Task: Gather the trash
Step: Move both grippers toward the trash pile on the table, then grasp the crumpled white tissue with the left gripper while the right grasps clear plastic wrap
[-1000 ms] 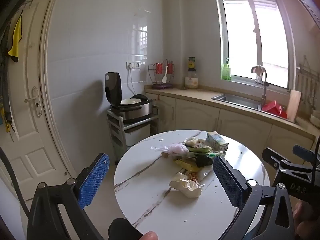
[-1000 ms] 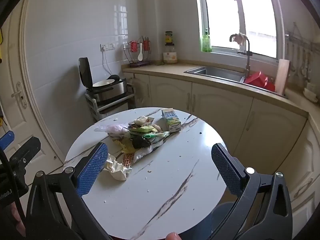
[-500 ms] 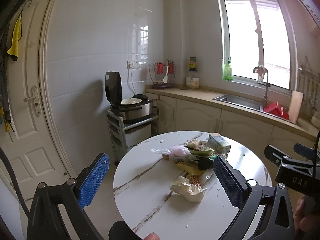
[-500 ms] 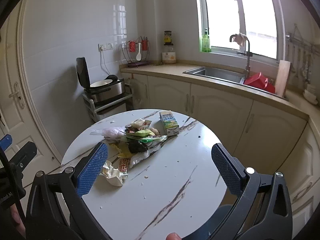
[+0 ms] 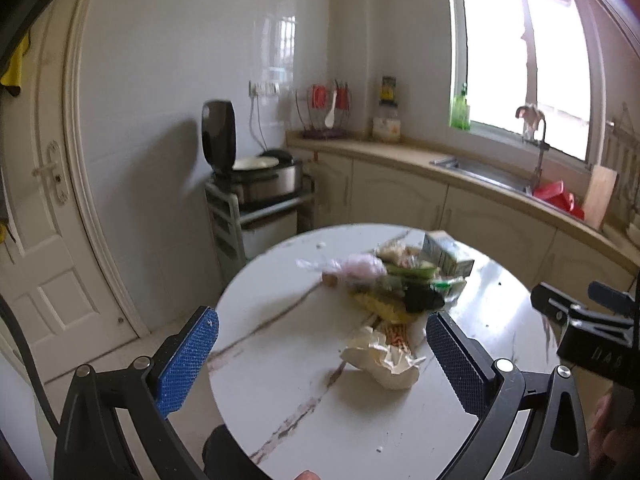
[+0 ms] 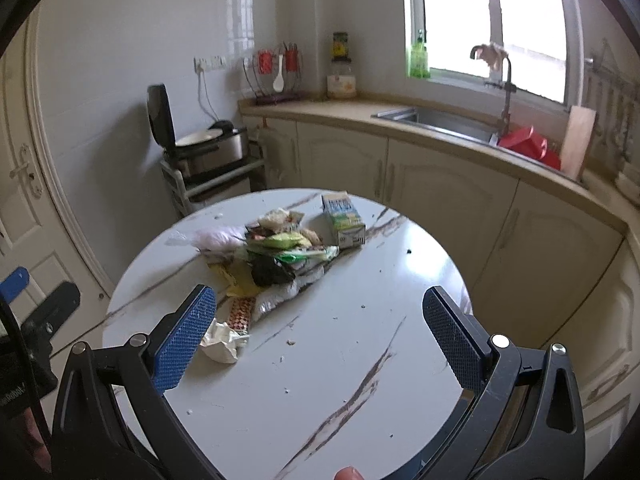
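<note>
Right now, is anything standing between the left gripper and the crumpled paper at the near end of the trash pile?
Nothing visible does. The left gripper is open, and the crumpled paper lies on bare table ahead of it, nearest piece of the trash pile. The right gripper is also open and empty.

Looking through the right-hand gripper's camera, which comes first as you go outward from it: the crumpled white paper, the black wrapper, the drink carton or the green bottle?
From the right gripper, in its own view:
1. Crumpled white paper, on the table's near left, beside the left finger.
2. Black wrapper, mid-pile.
3. Drink carton, at the pile's far right end.
4. Green bottle, on the windowsill behind the counter.
</note>
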Tool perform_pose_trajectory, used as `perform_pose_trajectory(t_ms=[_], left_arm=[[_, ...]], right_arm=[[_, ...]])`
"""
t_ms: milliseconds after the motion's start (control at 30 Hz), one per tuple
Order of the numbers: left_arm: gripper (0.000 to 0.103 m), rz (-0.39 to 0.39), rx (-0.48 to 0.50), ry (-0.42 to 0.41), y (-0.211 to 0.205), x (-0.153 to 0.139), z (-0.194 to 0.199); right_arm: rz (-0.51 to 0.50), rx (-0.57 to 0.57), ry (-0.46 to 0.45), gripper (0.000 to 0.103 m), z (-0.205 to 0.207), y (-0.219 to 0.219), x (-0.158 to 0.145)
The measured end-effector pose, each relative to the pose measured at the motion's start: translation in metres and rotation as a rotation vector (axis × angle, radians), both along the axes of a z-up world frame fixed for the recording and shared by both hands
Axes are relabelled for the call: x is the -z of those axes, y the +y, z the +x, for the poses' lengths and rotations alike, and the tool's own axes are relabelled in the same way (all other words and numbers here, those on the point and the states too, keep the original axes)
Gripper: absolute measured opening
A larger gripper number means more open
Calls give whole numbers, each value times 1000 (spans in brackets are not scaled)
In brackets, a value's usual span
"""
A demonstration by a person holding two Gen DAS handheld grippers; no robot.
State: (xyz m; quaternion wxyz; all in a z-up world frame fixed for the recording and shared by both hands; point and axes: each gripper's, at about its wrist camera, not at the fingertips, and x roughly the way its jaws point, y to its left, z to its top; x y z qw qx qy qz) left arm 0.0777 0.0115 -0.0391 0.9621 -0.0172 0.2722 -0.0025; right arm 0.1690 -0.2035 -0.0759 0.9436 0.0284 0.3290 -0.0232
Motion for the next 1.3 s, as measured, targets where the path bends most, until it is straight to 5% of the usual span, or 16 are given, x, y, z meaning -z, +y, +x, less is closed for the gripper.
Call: perform_pose_trajectory(t_ms=[900,1300], left_arm=[[100,-143,33,354,-13,106,127],[62,-193,47,349,9,120,158]], right_arm=[[57,45,260,103,81,-53,105],[70,20,297,103,97,-47,120]])
